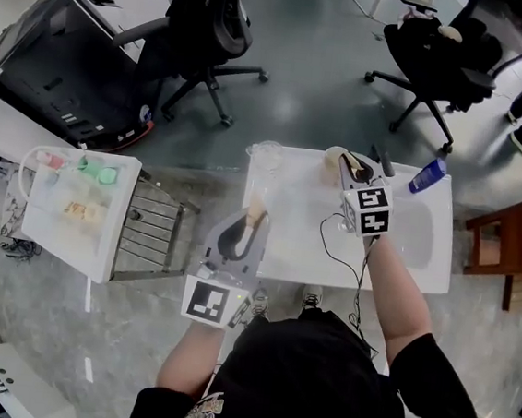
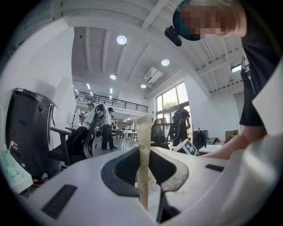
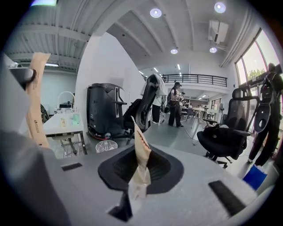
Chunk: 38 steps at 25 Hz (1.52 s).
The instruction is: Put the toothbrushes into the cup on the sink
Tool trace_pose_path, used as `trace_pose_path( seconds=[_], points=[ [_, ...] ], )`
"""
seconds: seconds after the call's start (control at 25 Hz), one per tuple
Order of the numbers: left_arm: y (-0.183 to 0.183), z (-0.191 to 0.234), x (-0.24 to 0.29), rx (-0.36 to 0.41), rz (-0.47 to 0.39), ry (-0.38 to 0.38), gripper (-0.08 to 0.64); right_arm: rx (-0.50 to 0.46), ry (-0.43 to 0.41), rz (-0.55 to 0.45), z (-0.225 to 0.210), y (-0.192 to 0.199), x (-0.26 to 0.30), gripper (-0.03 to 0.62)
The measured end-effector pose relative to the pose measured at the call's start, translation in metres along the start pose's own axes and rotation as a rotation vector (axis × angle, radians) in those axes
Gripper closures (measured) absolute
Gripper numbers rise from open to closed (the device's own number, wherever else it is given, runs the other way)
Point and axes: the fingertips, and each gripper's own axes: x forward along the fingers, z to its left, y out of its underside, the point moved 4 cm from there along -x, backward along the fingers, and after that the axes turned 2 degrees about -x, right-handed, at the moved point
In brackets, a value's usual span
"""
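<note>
My left gripper (image 1: 252,221) is shut on a paper-wrapped toothbrush (image 1: 257,214) over the left part of the white sink top (image 1: 394,268). In the left gripper view the wrapped toothbrush (image 2: 143,163) stands upright between the jaws. My right gripper (image 1: 357,173) is at the far edge of the sink top, shut on a second wrapped toothbrush (image 3: 140,165). A clear cup (image 1: 264,157) stands at the far left corner. In the right gripper view this cup (image 3: 106,145) lies ahead and to the left of the jaws, apart from them.
A blue tube (image 1: 429,175) lies at the sink top's far right corner, and a beige round thing (image 1: 334,161) is beside the right gripper's tip. A white side table (image 1: 80,208) and a wire rack (image 1: 152,229) stand left. Office chairs (image 1: 210,31) (image 1: 435,55) stand beyond, a wooden stool (image 1: 503,247) to the right.
</note>
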Motion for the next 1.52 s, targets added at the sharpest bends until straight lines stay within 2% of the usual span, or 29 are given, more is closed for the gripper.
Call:
trace_pose_path(
  seconds=[0.4,0.76,1.16,1.52],
  points=[
    [0.010,0.012,-0.005,-0.011,0.016,-0.058,0.506,-0.012,-0.034,0.096,0.007,0.032,0.031,0.546],
    [0.012,0.014,-0.003,-0.017,0.024,-0.055,0.506,-0.015,-0.065,0.094,0.015,0.033,0.036,0.527],
    [0.007,0.017,-0.006,-0.020,0.011,-0.024,0.506,-0.007,-0.096,0.043,0.026,0.022,0.023,0.409],
    [-0.002,0.011,-0.012,-0.020,-0.011,0.045,0.506,-0.005,-0.058,-0.076,0.033,-0.019,-0.023,0.376]
  ],
)
